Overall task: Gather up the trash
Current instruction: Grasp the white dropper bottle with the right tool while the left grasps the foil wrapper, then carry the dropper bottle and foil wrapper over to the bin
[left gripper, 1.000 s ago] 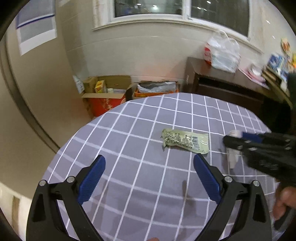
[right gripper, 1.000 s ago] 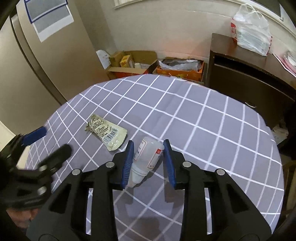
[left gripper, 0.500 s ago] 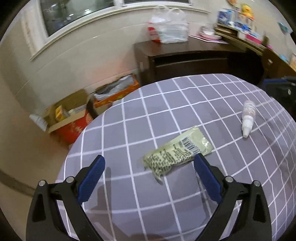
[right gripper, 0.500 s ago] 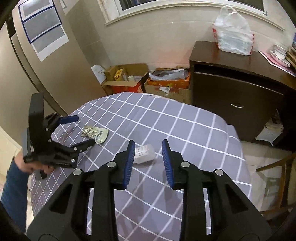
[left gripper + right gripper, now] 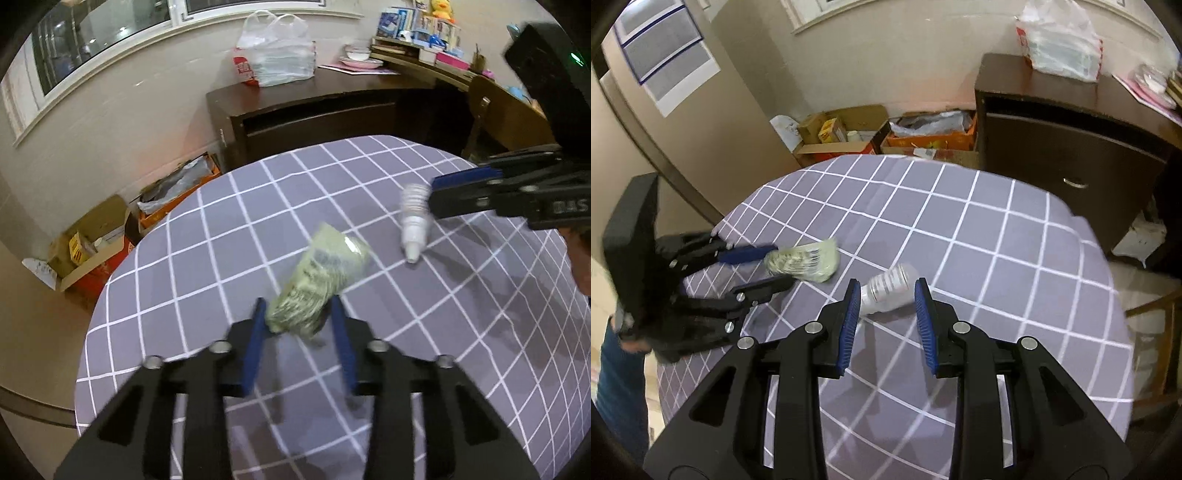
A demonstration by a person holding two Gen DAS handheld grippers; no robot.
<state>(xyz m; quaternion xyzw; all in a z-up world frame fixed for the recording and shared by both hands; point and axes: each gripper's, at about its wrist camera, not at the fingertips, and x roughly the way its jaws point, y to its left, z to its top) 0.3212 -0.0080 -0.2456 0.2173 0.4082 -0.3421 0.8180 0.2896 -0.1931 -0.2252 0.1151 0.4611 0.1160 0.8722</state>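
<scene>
A crumpled green snack wrapper (image 5: 325, 266) sits between the blue pads of my left gripper (image 5: 297, 301). The jaws are closing and squeeze its near end, and its far end sticks up off the purple checked tablecloth (image 5: 221, 240). The right wrist view shows the same grip from the side: wrapper (image 5: 812, 260) in the left gripper (image 5: 781, 266). A small white plastic bottle (image 5: 890, 288) lies slantwise on the cloth in the gap at the tips of my right gripper (image 5: 887, 283). That gripper's jaws stand narrowly apart with no clear squeeze. From the left, the right gripper (image 5: 431, 194) reaches the base of the bottle (image 5: 413, 225).
Beyond the round table's far edge, cardboard boxes (image 5: 834, 129) of clutter stand on the floor. A dark wooden cabinet (image 5: 1071, 140) carries a white plastic bag (image 5: 1060, 40). A wooden chair (image 5: 1152, 314) stands at the right. A blue sleeve (image 5: 617, 369) shows behind the left gripper.
The left gripper rolled, moved onto the flat wrapper and closed its wide jaws on it, bunching it up. The right gripper drew back from the bottle, then came close around it again.
</scene>
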